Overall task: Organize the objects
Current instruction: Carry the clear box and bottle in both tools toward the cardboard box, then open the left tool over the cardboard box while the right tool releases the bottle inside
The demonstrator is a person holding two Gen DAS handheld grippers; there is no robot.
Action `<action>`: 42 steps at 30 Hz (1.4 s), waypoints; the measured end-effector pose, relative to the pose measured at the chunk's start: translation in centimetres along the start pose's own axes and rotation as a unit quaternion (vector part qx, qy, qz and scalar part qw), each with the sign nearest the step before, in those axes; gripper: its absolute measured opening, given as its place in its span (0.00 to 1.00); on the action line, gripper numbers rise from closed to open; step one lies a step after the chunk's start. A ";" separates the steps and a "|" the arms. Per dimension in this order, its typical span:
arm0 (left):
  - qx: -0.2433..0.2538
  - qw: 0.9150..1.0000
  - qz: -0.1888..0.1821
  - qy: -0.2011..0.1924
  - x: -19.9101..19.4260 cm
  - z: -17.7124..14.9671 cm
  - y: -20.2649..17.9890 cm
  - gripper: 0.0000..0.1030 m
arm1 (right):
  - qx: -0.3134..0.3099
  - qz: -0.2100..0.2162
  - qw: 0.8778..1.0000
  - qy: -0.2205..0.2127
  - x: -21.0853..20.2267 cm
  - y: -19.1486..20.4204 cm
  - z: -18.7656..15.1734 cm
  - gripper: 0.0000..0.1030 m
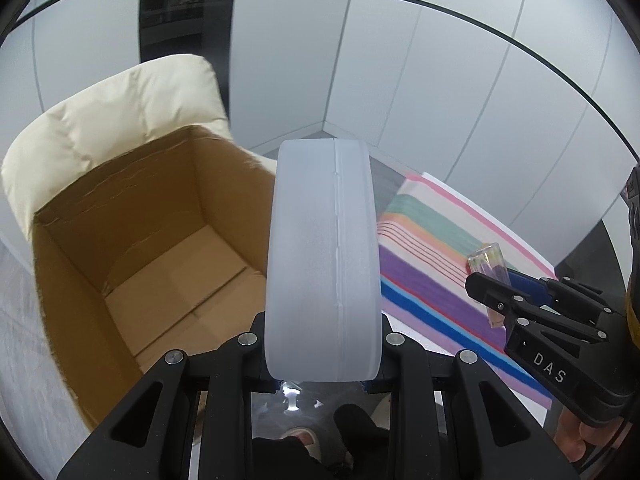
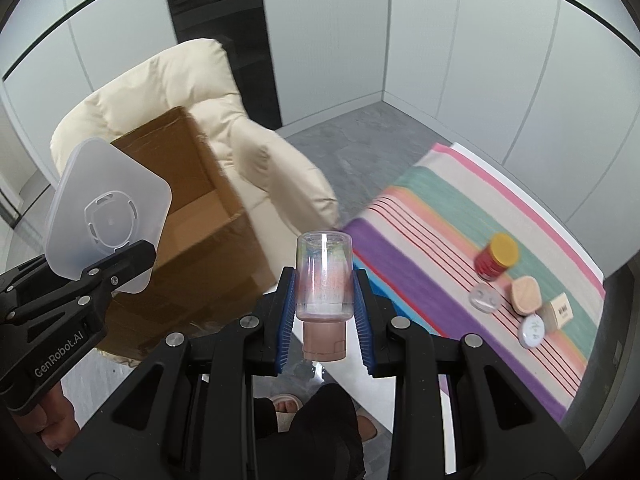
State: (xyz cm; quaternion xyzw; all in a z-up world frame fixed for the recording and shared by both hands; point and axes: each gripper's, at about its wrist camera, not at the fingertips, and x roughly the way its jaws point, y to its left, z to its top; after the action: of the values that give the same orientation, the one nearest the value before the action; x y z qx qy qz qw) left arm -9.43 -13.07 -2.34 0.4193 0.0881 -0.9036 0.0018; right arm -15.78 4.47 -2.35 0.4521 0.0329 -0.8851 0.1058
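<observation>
A: Frosted plastic, is that what the left gripper point(image 1: 322, 376) holds?

B: Yes. Its jaws are pinched on a frosted plastic container point(image 1: 322, 256), held on edge beside the open cardboard box point(image 1: 160, 240).

A: And the right gripper point(image 2: 324, 320)?

B: It is clamped on a clear bottle point(image 2: 325, 276), brown cap toward the camera. Farther away, small jars point(image 2: 496, 258) stand on the striped cloth point(image 2: 420, 216), blurred. The box sits on a cream chair point(image 2: 256, 152).

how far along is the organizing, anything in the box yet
Nothing done yet: the cardboard box looks empty. In hand: the left gripper holds a frosted plastic case, the right gripper a clear bottle. Left: red jar, tan lid and other small items on the striped cloth.
</observation>
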 end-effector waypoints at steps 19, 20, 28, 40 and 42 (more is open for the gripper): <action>-0.045 0.996 0.078 -0.016 -2.4 -1.0 9.2 0.36 | -0.070 0.056 0.996 -0.004 2.0 10.1 2.4 0.28; -0.051 0.995 0.085 -0.018 -2.7 -1.2 9.6 0.44 | -0.073 0.058 0.996 -0.003 2.2 10.7 2.4 0.28; -0.069 0.989 0.125 -0.034 -5.0 -2.4 12.6 0.98 | -0.093 0.075 0.993 0.002 3.0 14.3 2.8 0.28; -0.093 0.982 0.162 -0.038 -6.5 -3.4 16.3 1.00 | -0.090 0.083 0.992 0.004 3.7 16.5 3.1 0.53; -0.096 0.981 0.167 -0.039 -6.4 -3.4 16.5 1.00 | -0.085 0.086 0.993 0.000 3.6 16.4 3.0 0.68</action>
State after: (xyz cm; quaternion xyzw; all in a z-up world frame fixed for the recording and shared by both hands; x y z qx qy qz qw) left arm -1.43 -29.22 -2.19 0.3906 0.1036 -0.8935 0.1960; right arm -16.66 -12.54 -2.84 0.4430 0.0689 -0.8665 0.2194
